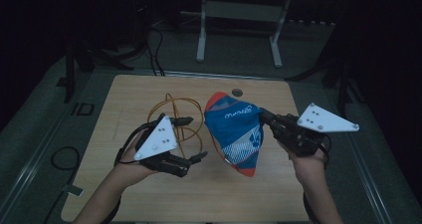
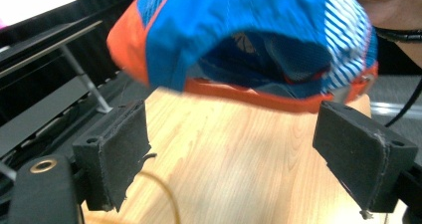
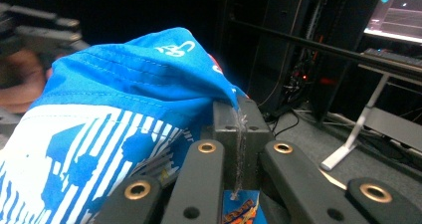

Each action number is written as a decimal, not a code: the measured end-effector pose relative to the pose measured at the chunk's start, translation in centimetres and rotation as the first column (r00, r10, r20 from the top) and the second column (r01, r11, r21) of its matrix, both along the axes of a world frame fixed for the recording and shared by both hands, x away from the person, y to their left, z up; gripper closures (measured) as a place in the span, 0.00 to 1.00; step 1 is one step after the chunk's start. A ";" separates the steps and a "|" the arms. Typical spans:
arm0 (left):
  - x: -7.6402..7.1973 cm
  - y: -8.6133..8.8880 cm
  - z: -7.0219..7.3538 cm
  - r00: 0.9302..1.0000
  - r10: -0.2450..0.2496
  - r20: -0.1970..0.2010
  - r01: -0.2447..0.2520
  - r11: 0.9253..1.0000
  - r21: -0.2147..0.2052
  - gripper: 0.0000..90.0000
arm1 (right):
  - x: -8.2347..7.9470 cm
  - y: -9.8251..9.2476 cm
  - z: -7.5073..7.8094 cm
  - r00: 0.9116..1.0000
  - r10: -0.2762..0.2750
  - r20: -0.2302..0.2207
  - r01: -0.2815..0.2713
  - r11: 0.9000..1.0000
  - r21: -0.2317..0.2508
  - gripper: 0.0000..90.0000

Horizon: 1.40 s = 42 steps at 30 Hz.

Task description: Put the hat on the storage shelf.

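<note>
A blue cap (image 1: pixel 234 132) with an orange brim and white stripes hangs above the wooden table (image 1: pixel 149 194). My right gripper (image 1: pixel 266 117) is shut on the cap's blue fabric (image 3: pixel 149 79), pinching a fold between its pads (image 3: pixel 226 122). To the cap's left, my left gripper (image 1: pixel 195 138) stands open, jaws wide apart and pointing at the cap. In the left gripper view the cap (image 2: pixel 239 40) hovers just beyond the two black pads (image 2: pixel 119 152), with nothing between them.
A loop of yellow-orange cable (image 1: pixel 171 117) lies on the table behind the left gripper. A white metal stand (image 1: pixel 239 30) is on the floor beyond the table's far edge. Dark cables trail on the floor at the left.
</note>
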State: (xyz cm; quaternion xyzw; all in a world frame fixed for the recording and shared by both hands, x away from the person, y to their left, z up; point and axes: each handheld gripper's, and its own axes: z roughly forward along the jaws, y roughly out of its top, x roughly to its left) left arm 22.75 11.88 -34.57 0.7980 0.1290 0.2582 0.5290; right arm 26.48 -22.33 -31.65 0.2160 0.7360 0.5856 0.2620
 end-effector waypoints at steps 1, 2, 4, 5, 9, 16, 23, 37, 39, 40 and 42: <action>-0.1 0.6 -0.2 1.000 0.015 0.001 -0.015 1.000 -0.012 0.15 | 0.3 0.2 0.2 1.000 -0.002 0.000 0.002 1.000 -0.002 1.00; -0.1 1.1 -0.3 1.000 0.030 -0.003 -0.030 0.999 -0.015 0.14 | 0.6 0.5 0.4 1.000 -0.003 -0.002 0.003 1.000 0.000 1.00; -0.2 2.2 -0.9 0.998 0.058 0.001 -0.058 0.998 -0.034 0.12 | 1.3 1.1 1.0 1.000 -0.002 -0.001 0.002 1.000 0.001 1.00; -0.4 2.7 -1.2 0.997 0.077 0.004 -0.077 0.996 -0.051 0.11 | 1.6 1.4 1.2 1.000 -0.004 0.002 0.004 1.000 -0.001 1.00; -0.7 4.9 -2.9 0.986 0.166 0.008 -0.164 0.979 -0.120 0.04 | 2.8 3.0 2.4 1.000 0.000 0.004 0.000 1.000 -0.006 1.00; -1.8 8.6 -6.5 0.947 0.320 -0.013 -0.314 0.922 -0.226 0.03 | 5.0 6.5 3.7 1.000 0.023 -0.017 -0.023 1.000 -0.020 1.00; -2.9 10.1 -10.5 0.917 0.399 -0.026 -0.397 0.900 -0.181 0.03 | 6.4 10.6 3.8 0.996 0.071 -0.048 -0.074 0.995 -0.069 1.00; -4.3 11.5 -15.6 0.874 0.477 -0.092 -0.484 0.841 -0.243 0.04 | 9.5 16.5 1.0 0.982 0.104 -0.158 -0.130 0.978 -0.164 0.99; -4.4 11.5 -16.2 0.872 0.477 -0.111 -0.489 0.837 -0.248 0.04 | 9.9 16.9 0.6 0.979 0.103 -0.175 -0.134 0.976 -0.174 0.99; -4.5 11.5 -16.6 0.870 0.480 -0.111 -0.493 0.838 -0.236 0.04 | 10.0 17.1 0.4 0.979 0.104 -0.177 -0.135 0.975 -0.178 0.99; -4.7 11.4 -17.1 0.871 0.477 -0.120 -0.491 0.839 -0.234 0.04 | 10.4 17.6 0.0 0.976 0.104 -0.189 -0.141 0.971 -0.194 0.99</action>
